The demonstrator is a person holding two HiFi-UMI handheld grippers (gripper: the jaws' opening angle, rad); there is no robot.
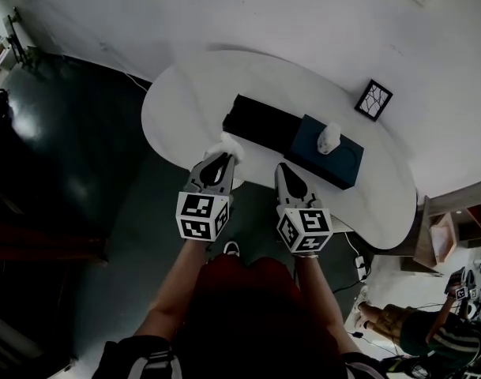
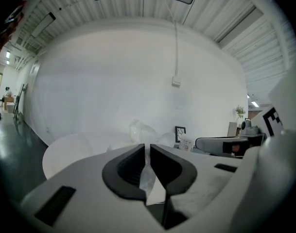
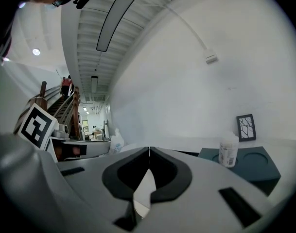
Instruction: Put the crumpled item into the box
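Note:
The crumpled item [image 1: 225, 144] is a wad of thin white, see-through plastic at the table's near edge. My left gripper [image 1: 221, 157] is shut on it; in the left gripper view the wad [image 2: 144, 129] sticks out past the pinched jaws of the left gripper [image 2: 148, 147]. A flat black box [image 1: 256, 121] lies on the white table [image 1: 177, 101] just beyond the wad. My right gripper [image 1: 282, 167] hangs beside it at the table's edge, shut with nothing in it. In the right gripper view the closed tips of the right gripper [image 3: 149, 149] touch.
A dark teal box [image 1: 339, 160] sits to the right of the black one, a white cup [image 1: 328, 138] standing on it. A small framed picture [image 1: 373, 99] stands at the far right of the table. Dark floor surrounds the table's left and near sides.

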